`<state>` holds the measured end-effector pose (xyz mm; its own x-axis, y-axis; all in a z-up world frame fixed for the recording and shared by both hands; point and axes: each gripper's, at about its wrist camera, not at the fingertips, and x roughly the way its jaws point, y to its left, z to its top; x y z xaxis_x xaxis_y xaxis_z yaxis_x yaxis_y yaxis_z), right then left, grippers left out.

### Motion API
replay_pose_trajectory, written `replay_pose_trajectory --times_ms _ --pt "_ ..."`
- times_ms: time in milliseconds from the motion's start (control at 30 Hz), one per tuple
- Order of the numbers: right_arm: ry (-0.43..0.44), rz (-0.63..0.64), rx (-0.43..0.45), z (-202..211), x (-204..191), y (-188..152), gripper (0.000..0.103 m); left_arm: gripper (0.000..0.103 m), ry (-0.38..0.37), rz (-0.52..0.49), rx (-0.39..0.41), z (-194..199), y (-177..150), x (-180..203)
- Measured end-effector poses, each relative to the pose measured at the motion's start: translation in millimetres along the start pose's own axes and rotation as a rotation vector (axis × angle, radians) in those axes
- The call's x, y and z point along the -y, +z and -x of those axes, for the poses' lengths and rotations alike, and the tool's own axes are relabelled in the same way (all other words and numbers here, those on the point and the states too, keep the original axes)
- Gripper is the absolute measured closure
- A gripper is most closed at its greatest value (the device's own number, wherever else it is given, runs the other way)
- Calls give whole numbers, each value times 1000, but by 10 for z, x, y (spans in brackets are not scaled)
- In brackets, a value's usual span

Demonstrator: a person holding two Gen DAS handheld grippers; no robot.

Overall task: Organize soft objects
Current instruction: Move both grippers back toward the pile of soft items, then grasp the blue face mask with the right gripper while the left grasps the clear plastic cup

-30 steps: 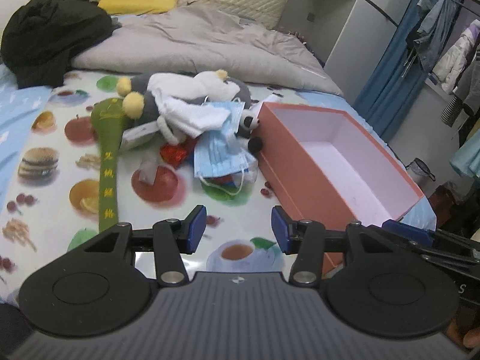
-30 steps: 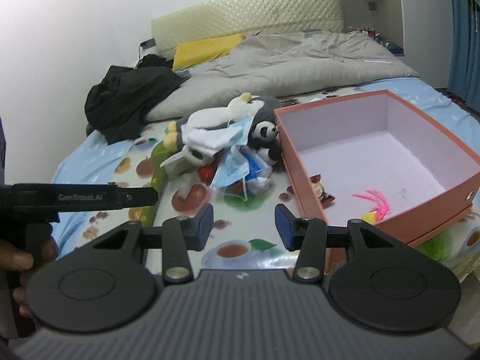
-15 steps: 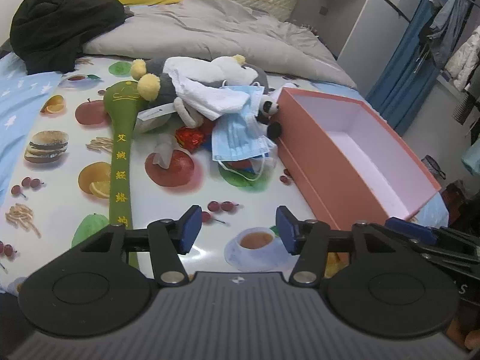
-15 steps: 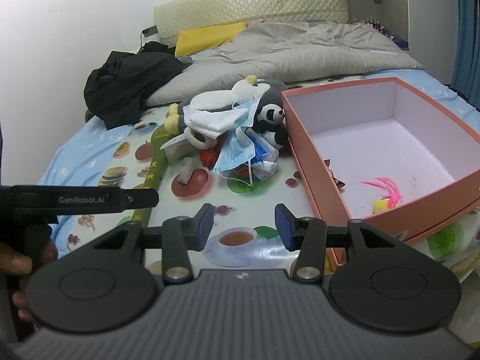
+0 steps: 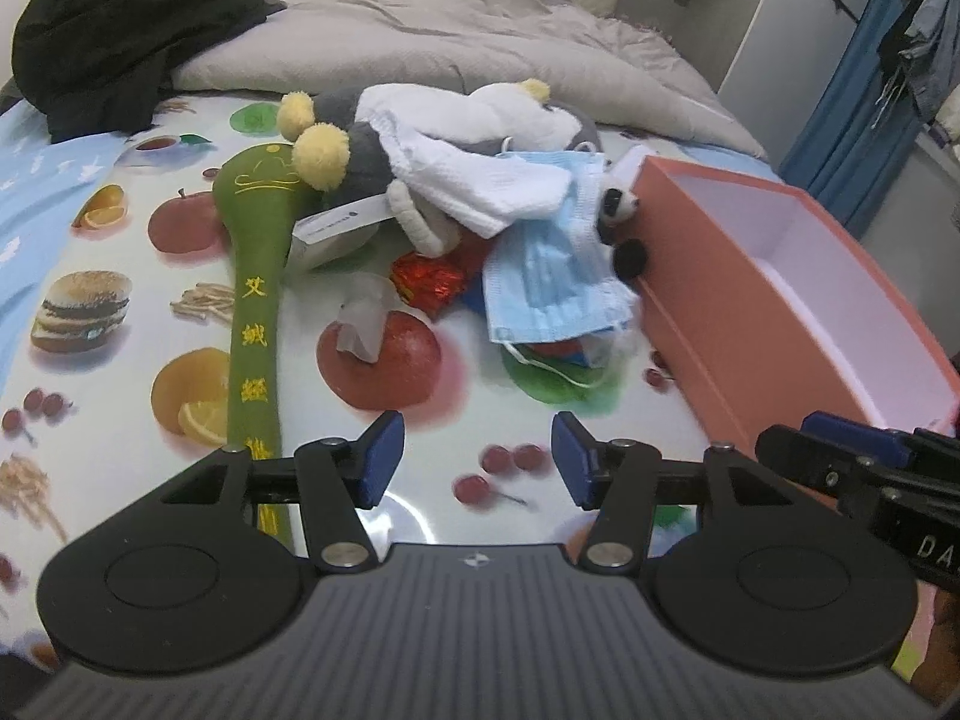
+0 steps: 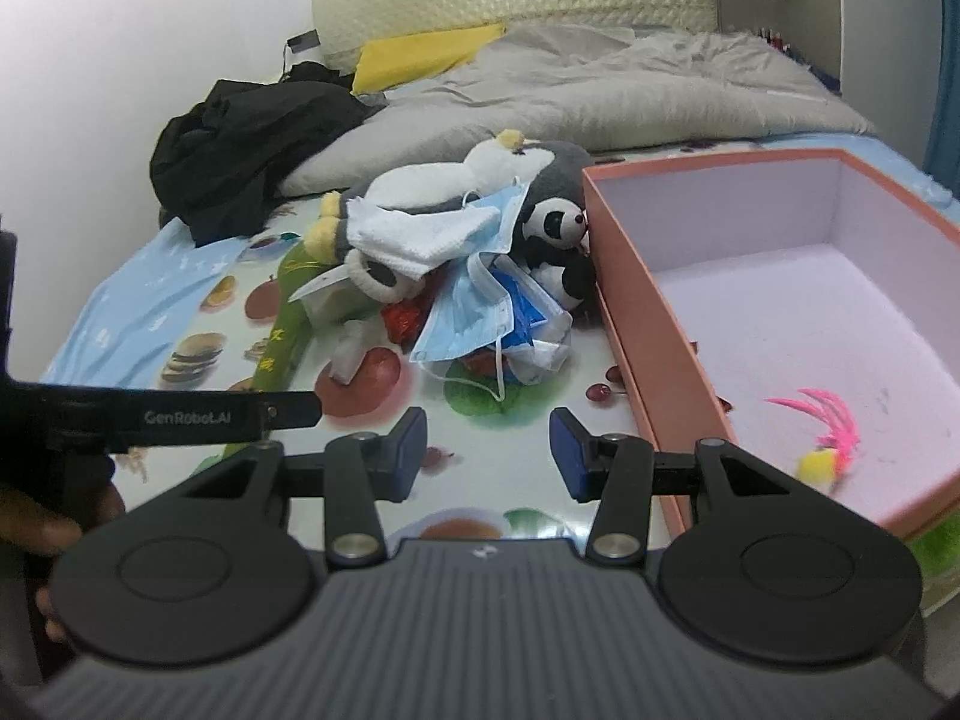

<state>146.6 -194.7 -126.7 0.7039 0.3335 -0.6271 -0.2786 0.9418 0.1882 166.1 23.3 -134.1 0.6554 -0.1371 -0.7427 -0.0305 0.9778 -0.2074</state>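
1. Pile of soft things (image 5: 480,210) ahead of both tongs, on the fruit-print cloth (image 5: 420,420), just left of the box (image 5: 750,312) and touching its near-left wall at the panda (image 6: 555,234).
2. Left tongs (image 5: 474,459) spread, nothing between the pads; jaws just opened a little wider. Right tongs (image 6: 489,447) also spread and empty.
3. Blue mask (image 5: 552,276) at the near edge of the pile, straight ahead of the left tongs; probably the first thing to take. About equally near to both hands, judging from the two views.
4. Green mallet (image 5: 255,276) long and thin, axis running from the pile toward the left tongs, its handle end near the left finger (image 5: 378,459).
5. Count: one box, one panda, one big grey-and-white plush (image 6: 480,174), one green mallet, one white towel (image 5: 480,180), one red wrapper (image 5: 429,285), one crumpled tissue (image 5: 363,324). Masks at least two, exact number not clear.
6. Inside the box: one small pink-and-yellow feather toy (image 6: 822,438), lying near the front.
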Motion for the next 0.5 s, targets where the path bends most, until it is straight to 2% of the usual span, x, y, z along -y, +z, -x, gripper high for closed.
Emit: replay_pose_trajectory --times_ms 367,500 --pt "31 5 -19 -738 4 291 55 42 68 -1 -41 -753 265 -303" --pt "48 15 -26 -954 2 434 55 42 91 -44 -27 -948 373 -327"
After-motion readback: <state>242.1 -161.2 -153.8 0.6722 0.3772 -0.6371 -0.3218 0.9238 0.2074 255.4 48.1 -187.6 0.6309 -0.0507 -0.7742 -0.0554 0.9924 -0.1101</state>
